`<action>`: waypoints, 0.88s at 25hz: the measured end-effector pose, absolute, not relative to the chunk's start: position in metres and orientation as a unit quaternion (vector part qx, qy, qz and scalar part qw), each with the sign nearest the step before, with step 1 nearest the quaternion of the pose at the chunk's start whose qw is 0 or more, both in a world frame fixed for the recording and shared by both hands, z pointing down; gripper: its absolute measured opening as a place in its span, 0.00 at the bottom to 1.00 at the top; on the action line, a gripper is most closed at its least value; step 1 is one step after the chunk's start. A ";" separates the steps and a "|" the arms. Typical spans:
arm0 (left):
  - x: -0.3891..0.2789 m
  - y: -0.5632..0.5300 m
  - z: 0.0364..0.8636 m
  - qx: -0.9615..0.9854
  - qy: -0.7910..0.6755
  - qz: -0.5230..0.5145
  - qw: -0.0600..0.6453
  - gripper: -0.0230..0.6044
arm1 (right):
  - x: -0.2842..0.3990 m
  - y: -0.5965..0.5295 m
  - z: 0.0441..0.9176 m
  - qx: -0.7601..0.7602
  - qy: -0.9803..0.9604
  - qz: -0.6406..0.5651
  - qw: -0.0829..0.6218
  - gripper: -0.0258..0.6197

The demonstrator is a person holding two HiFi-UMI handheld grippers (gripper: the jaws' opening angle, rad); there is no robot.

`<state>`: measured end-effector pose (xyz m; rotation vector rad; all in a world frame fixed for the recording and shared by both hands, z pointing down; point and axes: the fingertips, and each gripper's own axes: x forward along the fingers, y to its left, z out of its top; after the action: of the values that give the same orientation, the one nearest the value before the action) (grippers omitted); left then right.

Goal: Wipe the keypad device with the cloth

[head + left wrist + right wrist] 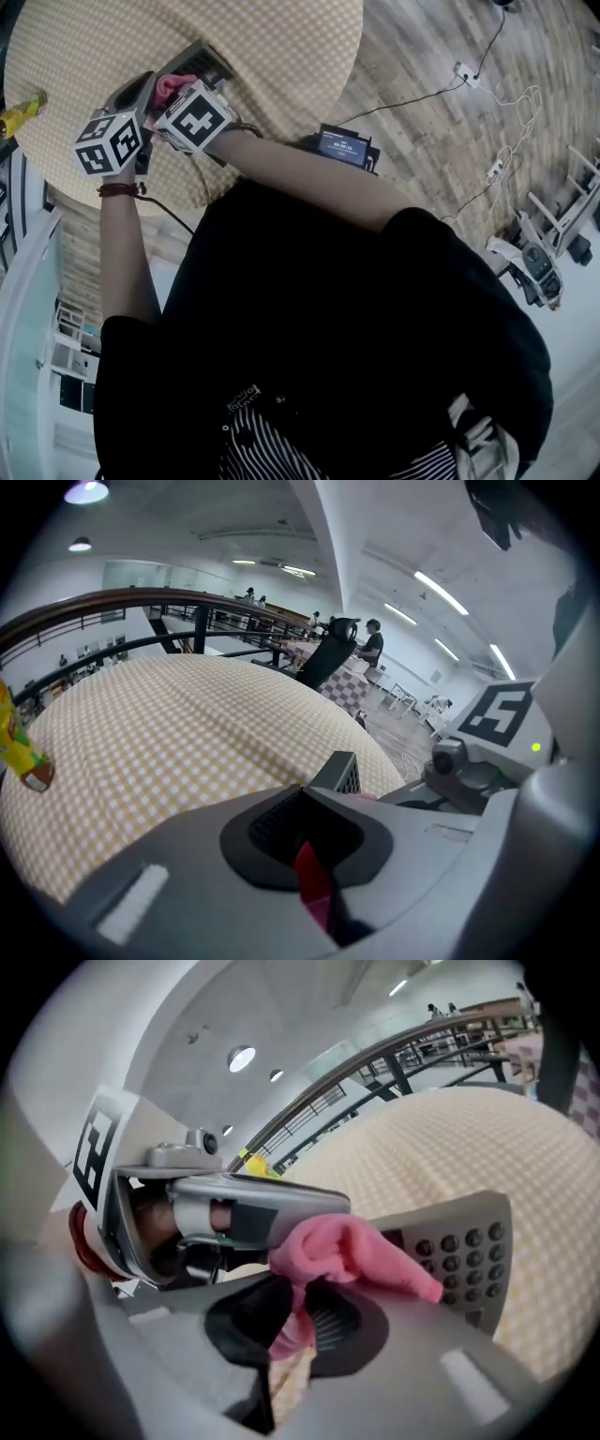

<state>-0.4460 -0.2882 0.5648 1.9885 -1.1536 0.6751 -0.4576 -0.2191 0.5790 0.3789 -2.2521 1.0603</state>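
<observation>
The grey keypad device (203, 60) lies at the near edge of the round checkered table (281, 47). Its dark round buttons (459, 1246) show in the right gripper view. My right gripper (295, 1312) is shut on the pink cloth (352, 1251), which is bunched on the device's face beside the buttons. My left gripper (139, 94) is just left of it, jaws shut at the device's near end. In the left gripper view only a corner of the device (341, 772) shows past the shut jaws of the left gripper (305, 850), with a thin red sliver (314, 883) between them.
A yellow bottle (21, 112) stands at the table's left edge. Behind the person, a small screen (344, 147) and power strips with cables (466, 73) lie on the wooden floor. A railing (141, 602) runs beyond the table.
</observation>
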 end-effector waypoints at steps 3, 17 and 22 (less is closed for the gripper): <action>-0.443 -0.287 0.566 0.777 -0.444 0.278 0.350 0.04 | -0.453 -0.211 0.591 0.123 -0.853 0.397 0.315 0.11; -0.442 -0.285 0.564 0.781 -0.435 0.273 0.355 0.04 | -0.456 -0.199 0.586 0.102 -0.873 0.323 0.352 0.11; -0.442 -0.283 0.564 0.782 -0.431 0.273 0.357 0.04 | -0.462 -0.205 0.586 0.100 -0.864 0.351 0.347 0.11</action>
<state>-0.4418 -0.2827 0.5638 2.0201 -1.1133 0.7058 -0.4624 -0.2049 0.5858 0.2605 -2.2423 0.9096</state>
